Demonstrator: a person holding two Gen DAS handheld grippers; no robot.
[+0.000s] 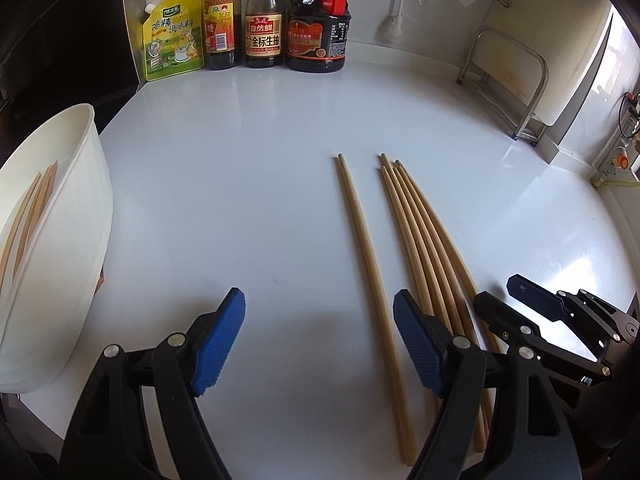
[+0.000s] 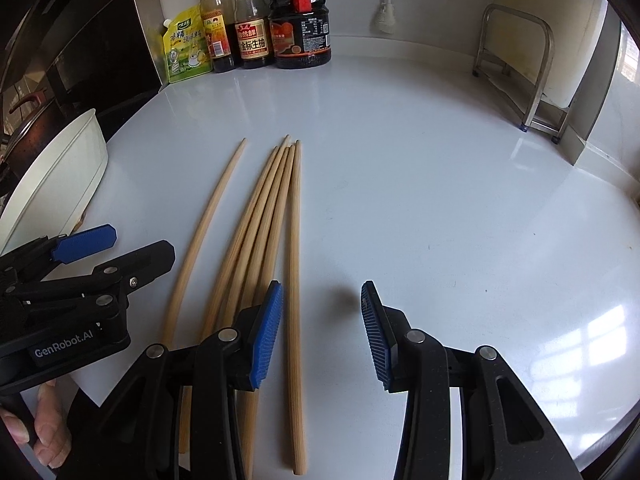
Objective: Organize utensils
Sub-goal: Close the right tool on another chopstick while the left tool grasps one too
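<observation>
Single chopstick [image 1: 366, 264]: lying alone on white counter [image 1: 240, 152], centre of left wrist view, running from mid-frame down to bottom edge; set apart to the left of the bundle.
Chopstick bundle [image 2: 260, 232]: several sticks, tips close together at upper centre-left of right wrist view, fanning slightly toward the bottom; one straight stick on the right edge of the group.
White container [image 1: 60, 240]: left edge of left wrist view; a few chopsticks already inside, leaning against the wall.
Left gripper [image 1: 318, 344]: jaws wide apart, nothing between the pads, single chopstick passing just inside the right pad line; empty.
Right gripper [image 2: 322, 332]: jaws partly open, empty; left pad sitting over the lower part of the bundle, rightmost stick just inside it.
Handling: thin wooden sticks, judged light, stiff and round, so prone to roll on the glossy counter and to pivot if pinched near one end.
Grip point: thicker lower half, near mid-length, pads crossing the stick squarely.
Risk: neighbouring sticks touching; closing on one likely to drag or scatter others.
</observation>
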